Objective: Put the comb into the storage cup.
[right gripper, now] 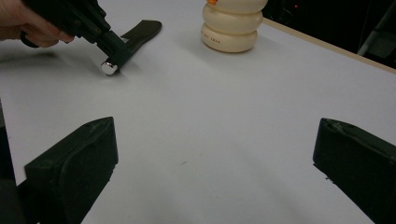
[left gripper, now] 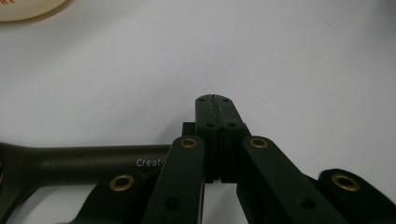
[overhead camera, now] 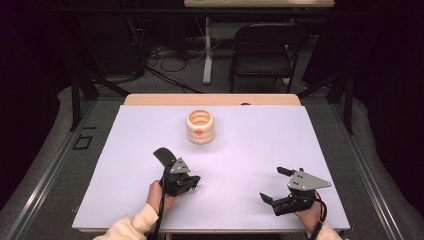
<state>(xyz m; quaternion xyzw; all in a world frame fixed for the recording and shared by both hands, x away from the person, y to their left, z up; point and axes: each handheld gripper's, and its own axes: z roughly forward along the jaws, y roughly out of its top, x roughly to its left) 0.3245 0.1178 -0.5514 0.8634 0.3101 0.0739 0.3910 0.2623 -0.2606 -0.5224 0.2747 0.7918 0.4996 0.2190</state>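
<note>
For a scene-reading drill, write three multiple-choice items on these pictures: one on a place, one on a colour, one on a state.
1. Where does the cream ribbed jar stand?
A. On the table's far half
B. Between the right claw's jaws
C. On the folding chair

2. What colour is the mark on the jar's side?
A. Blue
B. Orange
C. Green

3. How is the right claw?
A. Shut on the jar
B. Shut on nothing
C. Open, nothing between its jaws

Key:
1 A: the cream ribbed jar stands on the table, toward its far edge.
2 B: the mark is orange.
3 C: the right claw has its jaws wide apart over bare table.
</note>
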